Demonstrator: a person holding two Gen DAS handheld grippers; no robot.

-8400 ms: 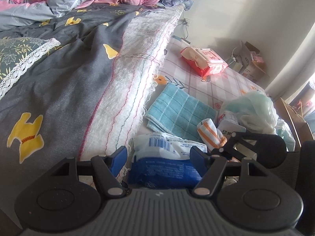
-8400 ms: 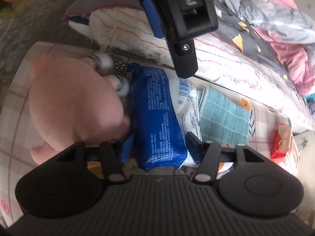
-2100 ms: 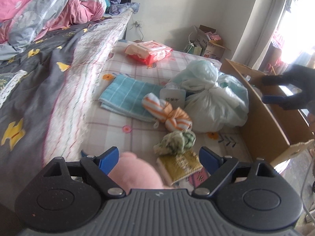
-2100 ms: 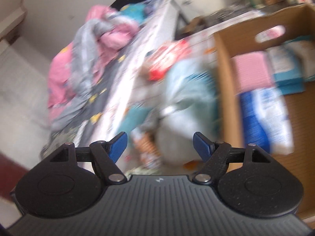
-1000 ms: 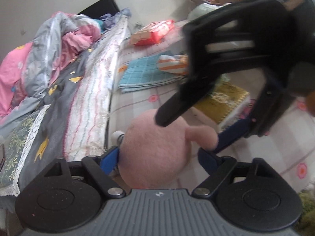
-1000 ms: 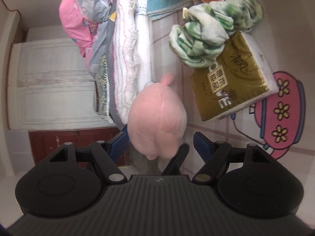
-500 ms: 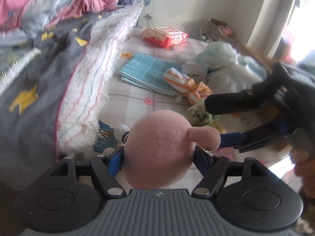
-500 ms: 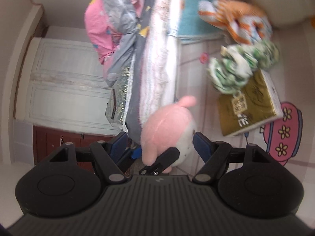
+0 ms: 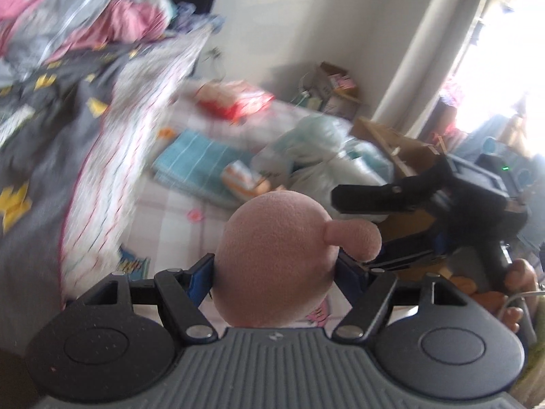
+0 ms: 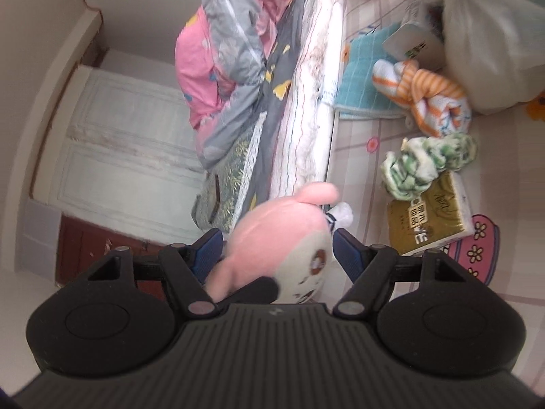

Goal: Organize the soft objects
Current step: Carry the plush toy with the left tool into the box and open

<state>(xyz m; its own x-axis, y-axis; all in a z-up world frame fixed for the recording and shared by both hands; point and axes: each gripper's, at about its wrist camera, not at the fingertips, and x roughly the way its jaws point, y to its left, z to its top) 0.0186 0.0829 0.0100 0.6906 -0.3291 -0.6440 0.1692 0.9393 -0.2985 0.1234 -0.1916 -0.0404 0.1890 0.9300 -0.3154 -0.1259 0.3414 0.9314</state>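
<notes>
1. Left gripper (image 9: 274,269) pinching round pink plush toy (image 9: 277,262); blue pads (image 9: 202,274) pressed into both sides, toy lifted clear of checked floral mat (image 9: 170,214).
2. Right gripper (image 10: 276,252) jaws set around same pink plush from another side; left pad touching, right pad just beside toy's pale face, contact there unclear.
3. Right gripper's black frame visible in left wrist view at toy's right, hand (image 9: 517,279) on its handle.
4. On mat, well below toy: orange-striped knotted cloth (image 10: 425,99), green-white knotted cloth (image 10: 425,167), gold tissue pack (image 10: 429,218), folded teal towel (image 10: 361,81), pale plastic bags (image 10: 490,44), red packet (image 9: 238,100).
5. Brown cardboard box (image 9: 405,153) behind bags, left view blurred.
6. Grey quilt with yellow shapes (image 10: 269,102) beside mat.
</notes>
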